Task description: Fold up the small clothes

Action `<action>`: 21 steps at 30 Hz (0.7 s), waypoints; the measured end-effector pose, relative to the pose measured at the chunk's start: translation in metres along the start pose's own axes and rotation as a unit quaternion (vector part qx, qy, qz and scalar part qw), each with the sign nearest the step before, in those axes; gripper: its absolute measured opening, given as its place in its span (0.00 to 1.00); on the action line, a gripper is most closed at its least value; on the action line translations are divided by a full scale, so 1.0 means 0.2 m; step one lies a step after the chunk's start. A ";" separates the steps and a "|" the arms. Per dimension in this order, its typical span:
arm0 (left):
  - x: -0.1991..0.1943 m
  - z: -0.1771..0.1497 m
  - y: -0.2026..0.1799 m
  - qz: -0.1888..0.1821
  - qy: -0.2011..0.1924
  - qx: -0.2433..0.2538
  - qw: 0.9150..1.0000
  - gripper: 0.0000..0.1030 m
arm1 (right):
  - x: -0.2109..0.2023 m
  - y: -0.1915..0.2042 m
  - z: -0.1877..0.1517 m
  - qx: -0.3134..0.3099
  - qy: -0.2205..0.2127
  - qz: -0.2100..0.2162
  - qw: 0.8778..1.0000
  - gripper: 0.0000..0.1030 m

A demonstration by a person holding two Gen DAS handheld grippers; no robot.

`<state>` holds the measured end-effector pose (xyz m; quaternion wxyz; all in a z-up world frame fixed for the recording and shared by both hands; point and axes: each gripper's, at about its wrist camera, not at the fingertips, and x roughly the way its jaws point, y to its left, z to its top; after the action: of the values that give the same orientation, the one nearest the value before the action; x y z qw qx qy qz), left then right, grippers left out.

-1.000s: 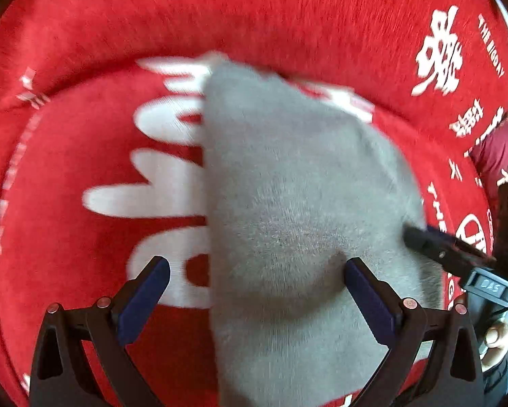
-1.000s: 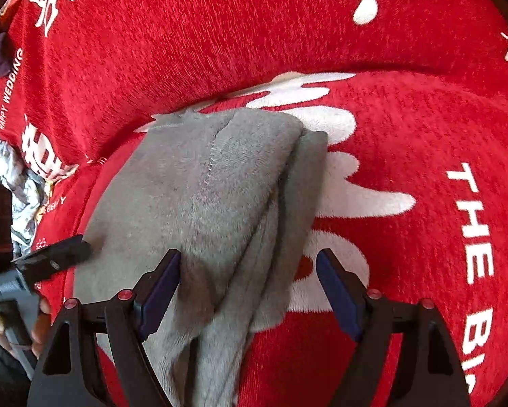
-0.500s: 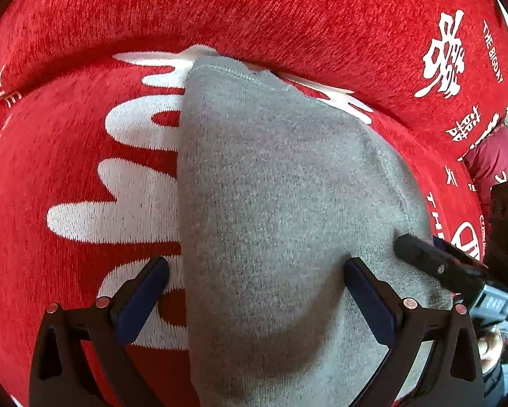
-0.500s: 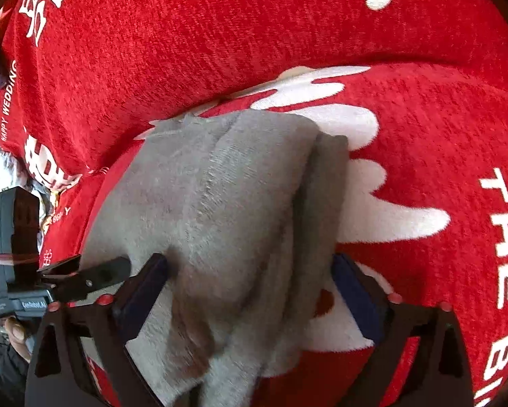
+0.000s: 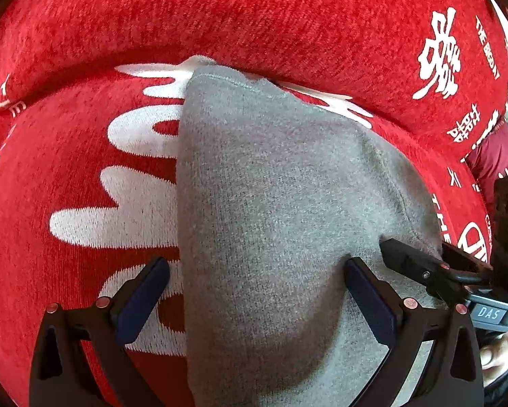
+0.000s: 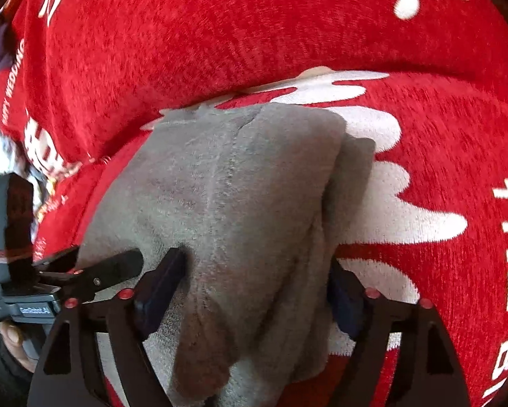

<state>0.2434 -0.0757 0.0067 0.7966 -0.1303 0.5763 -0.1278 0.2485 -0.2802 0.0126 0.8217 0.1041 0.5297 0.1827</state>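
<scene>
in the left wrist view the grey garment [image 5: 281, 224] lies on the red cover [image 5: 254, 23] printed with white lettering, its long axis running away from the camera toward the fold in the cover, narrowing to a stitched edge at the far end. the left gripper [image 5: 255, 288] is low over the near part of the garment with its jaws spread wide: one blue-padded finger sits on the cover just beside the garment's straight edge, the other presses into the grey fabric. the right gripper [image 5: 420, 264] reaches in at the garment's opposite edge, its black finger tip touching the cloth. in the right wrist view the same garment [image 6: 240, 203] is doubled into thick layers, a seam running along its length away from the camera. the right gripper [image 6: 254, 285] straddles the near end, jaws parted around the bundled layers; whether they squeeze the cloth is hard to tell, as the far pad is partly hidden. the left gripper [image 6: 111, 271] pokes in beside the garment's other edge.
</scene>
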 end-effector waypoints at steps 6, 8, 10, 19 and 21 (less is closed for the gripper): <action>-0.01 0.00 0.00 -0.008 -0.010 0.006 1.000 0.96 | 0.01 0.02 0.00 -0.017 0.005 -0.003 1.000 0.90; -0.04 -0.01 -0.02 -0.042 -0.016 0.013 0.999 0.67 | 0.00 0.05 0.00 -0.027 0.008 -0.011 1.000 0.79; -0.07 -0.02 -0.05 -0.031 -0.022 0.015 0.999 0.59 | -0.03 0.07 0.00 -0.032 0.005 -0.011 0.999 0.61; -0.20 -0.04 -0.11 -0.024 -0.030 0.023 0.999 0.41 | -0.20 0.21 -0.03 -0.077 -0.028 -0.033 0.996 0.39; -0.24 -0.05 -0.11 -0.026 -0.028 0.021 0.999 0.41 | -0.23 0.24 -0.05 -0.083 -0.033 -0.035 0.995 0.39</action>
<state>0.2181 -0.0809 0.0538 0.8116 -0.1316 0.5472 -0.1567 0.2140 -0.2550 0.0638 0.8506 0.0235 0.4883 0.1937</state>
